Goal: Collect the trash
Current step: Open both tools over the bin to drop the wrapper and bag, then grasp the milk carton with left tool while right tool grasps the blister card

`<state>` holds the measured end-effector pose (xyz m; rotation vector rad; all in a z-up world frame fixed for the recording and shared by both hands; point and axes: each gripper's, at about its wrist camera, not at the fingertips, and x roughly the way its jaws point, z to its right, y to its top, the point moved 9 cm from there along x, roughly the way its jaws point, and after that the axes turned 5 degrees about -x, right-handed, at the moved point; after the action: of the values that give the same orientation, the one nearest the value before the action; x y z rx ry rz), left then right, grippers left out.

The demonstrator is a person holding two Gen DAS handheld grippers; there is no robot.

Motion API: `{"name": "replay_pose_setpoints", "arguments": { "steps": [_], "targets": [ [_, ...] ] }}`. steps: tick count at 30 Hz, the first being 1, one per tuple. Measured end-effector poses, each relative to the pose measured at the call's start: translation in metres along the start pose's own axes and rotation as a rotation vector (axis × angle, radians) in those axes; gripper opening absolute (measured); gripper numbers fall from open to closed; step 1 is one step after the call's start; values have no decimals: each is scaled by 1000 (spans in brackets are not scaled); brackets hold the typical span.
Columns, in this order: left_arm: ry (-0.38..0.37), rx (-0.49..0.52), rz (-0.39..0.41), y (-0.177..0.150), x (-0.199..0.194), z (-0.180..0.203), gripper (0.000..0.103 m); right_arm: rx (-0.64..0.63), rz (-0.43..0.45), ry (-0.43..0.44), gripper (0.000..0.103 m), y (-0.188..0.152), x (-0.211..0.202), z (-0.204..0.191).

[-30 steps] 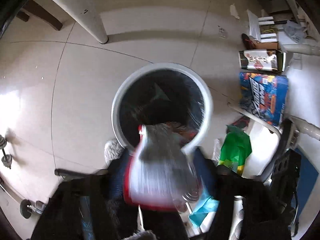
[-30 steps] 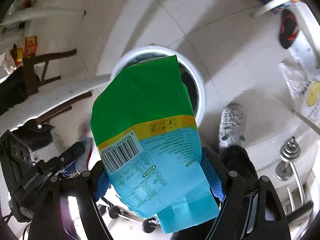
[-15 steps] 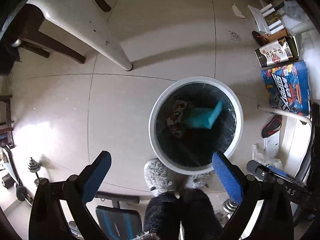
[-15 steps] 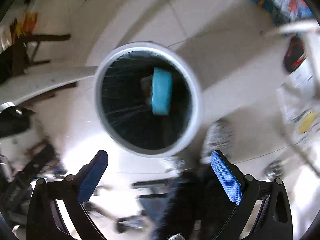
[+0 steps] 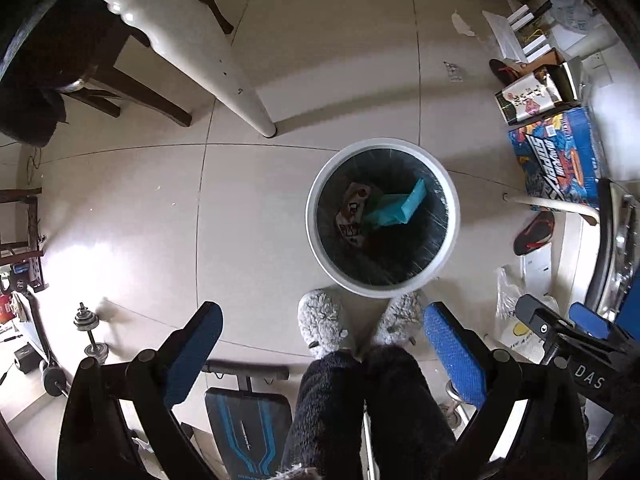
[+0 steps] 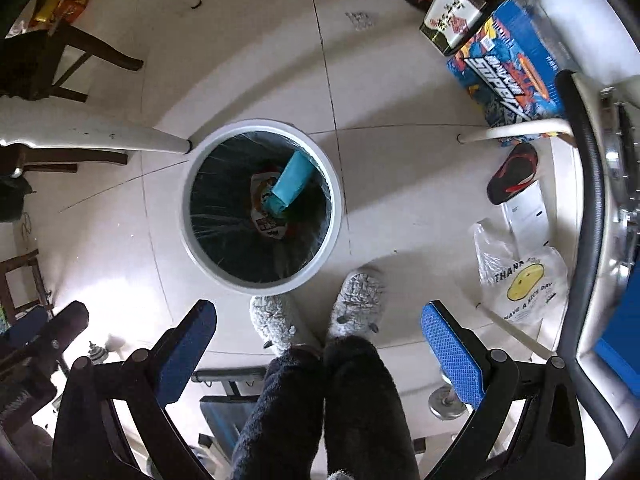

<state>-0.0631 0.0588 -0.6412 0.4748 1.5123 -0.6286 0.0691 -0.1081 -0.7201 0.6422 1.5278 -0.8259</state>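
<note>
the tiled floor [image 5: 120, 220] fills both views. on it stands a round white bin [image 5: 382, 216] with a dark liner, just beyond the person's grey slippers [image 6: 356, 300]. inside the bin lie a teal packet [image 6: 290, 182] and a printed wrapper [image 5: 352, 212], touching. the left gripper [image 5: 320, 344] and right gripper [image 6: 320, 340] both point down, jaws spread wide with nothing between them.

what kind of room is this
Most likely a lived-in room at home, doubling as a workout spot: a tiled floor with a lined trash bin, dumbbells beside a weight bench, and fuzzy slippers.
</note>
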Motion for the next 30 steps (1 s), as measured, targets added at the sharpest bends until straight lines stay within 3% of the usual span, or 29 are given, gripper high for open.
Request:
{"name": "replay_pose_setpoints", "arguments": {
  "steps": [12, 18, 22, 26, 30],
  "targets": [
    [-28, 40, 44, -36, -108, -6, 103, -40, 49, -3, 103, -43, -136, -16],
    [-27, 45, 102, -46, -186, -18, 103, -26, 65, 41, 103, -67, -217, -30],
    [-30, 37, 223, -32, -246, -20, 103, -17, 110, 97, 103, -69, -276, -41],
    [10, 13, 360, 5, -299, -16, 103, -23, 203, 134, 103, -47, -342, -42],
    [4, -9, 404, 42, -328, -4, 103, -65, 269, 94, 103, -8, -391, -31]
  ]
}}
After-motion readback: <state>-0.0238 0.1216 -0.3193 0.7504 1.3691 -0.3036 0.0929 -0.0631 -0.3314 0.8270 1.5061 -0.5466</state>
